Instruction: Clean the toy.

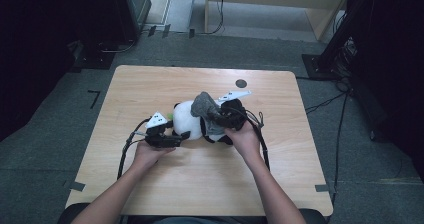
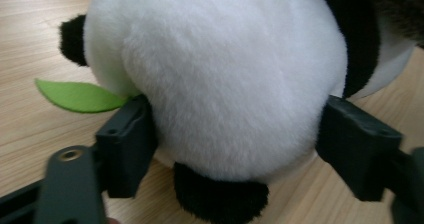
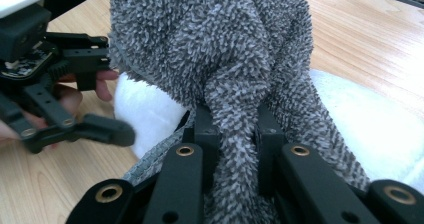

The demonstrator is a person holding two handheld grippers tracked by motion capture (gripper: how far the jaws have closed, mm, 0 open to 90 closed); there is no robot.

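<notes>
High view: a plush panda [image 1: 189, 120] lies mid-counter [image 1: 150, 84] between the left tool [image 1: 176, 140] and the right tool [image 1: 220, 118], with a grey fuzzy cloth [image 1: 204, 105] draped over its far end.

Left gripper view: the left tool's jaws stand part-open around the panda's [image 2: 225, 84] white rump, both pads touching the fur. The toy looks light and squashy, so it will deform; the plump body is the best hold.

Right gripper view: the right tool is clamped tight on a bunched fold of the cloth [image 3: 225, 74], limp and grippy.
</notes>
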